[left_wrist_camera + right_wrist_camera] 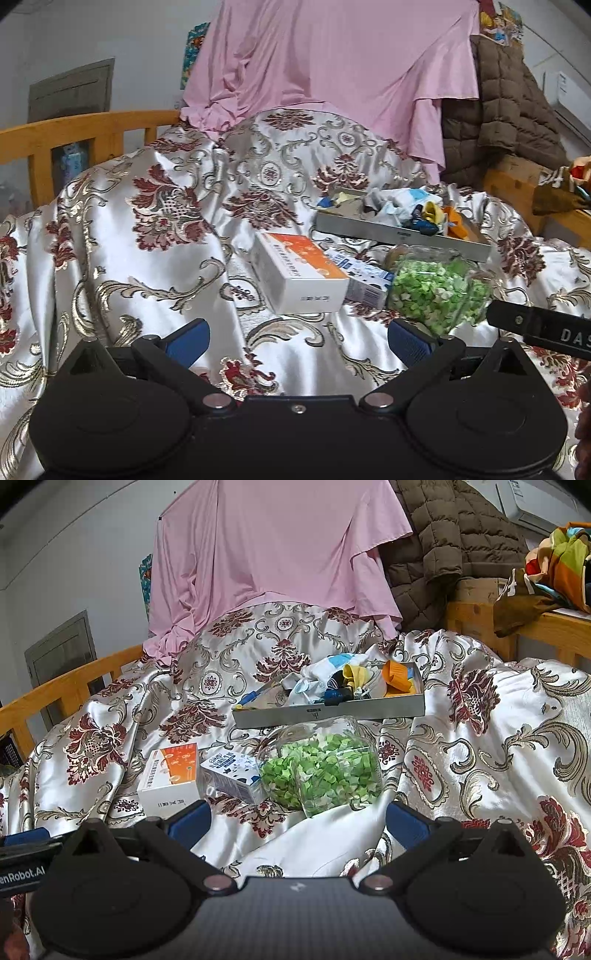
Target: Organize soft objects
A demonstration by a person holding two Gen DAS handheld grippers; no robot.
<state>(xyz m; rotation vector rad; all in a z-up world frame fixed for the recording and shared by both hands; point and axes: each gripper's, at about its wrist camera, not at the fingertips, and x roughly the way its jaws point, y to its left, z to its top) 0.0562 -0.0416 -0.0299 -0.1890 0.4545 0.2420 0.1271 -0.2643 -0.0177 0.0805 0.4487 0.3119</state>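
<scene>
Both tools, left and right, held wide, empty. Soft items piled in grey tray on bed, kept together for sorting.

Soft even daylight, sheen glare on satin bedspread, fisheye bending edges, dark corners.

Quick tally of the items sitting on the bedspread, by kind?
Cardboard boxes: 2 — orange-and-white box, blue-and-white box
Clear plastic jar of green bits: 1
Grey shallow tray of soft items: 1
Total: 4
</scene>
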